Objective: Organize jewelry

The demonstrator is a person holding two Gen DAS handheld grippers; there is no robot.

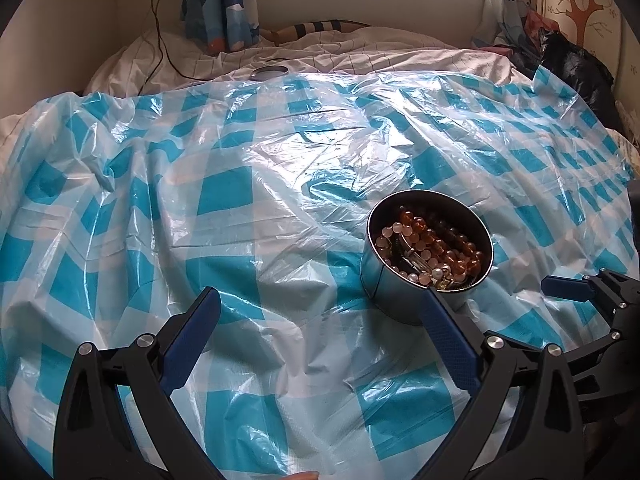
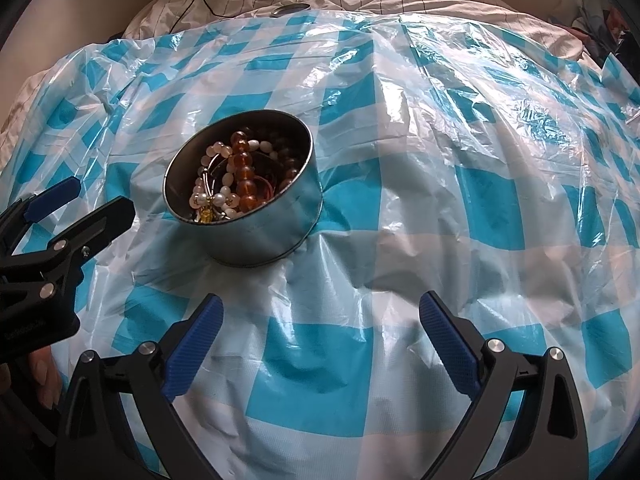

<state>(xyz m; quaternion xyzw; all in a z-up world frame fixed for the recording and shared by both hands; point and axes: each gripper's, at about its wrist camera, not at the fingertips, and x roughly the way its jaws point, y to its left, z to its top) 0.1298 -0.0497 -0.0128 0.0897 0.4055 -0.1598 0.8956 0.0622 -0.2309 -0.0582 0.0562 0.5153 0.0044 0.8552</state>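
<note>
— Near the middle of the bed, on the blue-and-white checked plastic sheet [image 2: 400,208], where's the jewelry?

— All of it is inside the round metal tin [image 2: 256,236]: amber bead strands [image 2: 242,176], pearl-like strands [image 2: 212,196] and a small gold-coloured piece, heaped in a tangle. Nothing lies loose on the sheet that I can see.

— So the task looks about finished?

— I'd judge so, as far as gathering goes. The tin stands upright, lid off, sunk a little into the soft bedding, which likely keeps it from sliding on the slick plastic.

— And the tongs?

— Both pairs are spread wide and grip nothing. The left tongs [image 1: 320,308] hover low over the sheet with the tin just beyond their right finger, overlapping it in that view; whether they touch, I can't tell. The right tongs [image 2: 320,316] hang just this side of the tin, apart from it.

— Why hold them like that?

— My guess: one on each side, ready to steady or lift the tin. Its wall is smooth and curved, so a grip across it could slip.

— Anything farther out?

— A flat round disc [image 1: 269,72], perhaps the tin's lid, sits at the sheet's far edge, well apart. Beyond are a black cable [image 1: 160,36] and a patterned curtain [image 1: 220,8].
</note>
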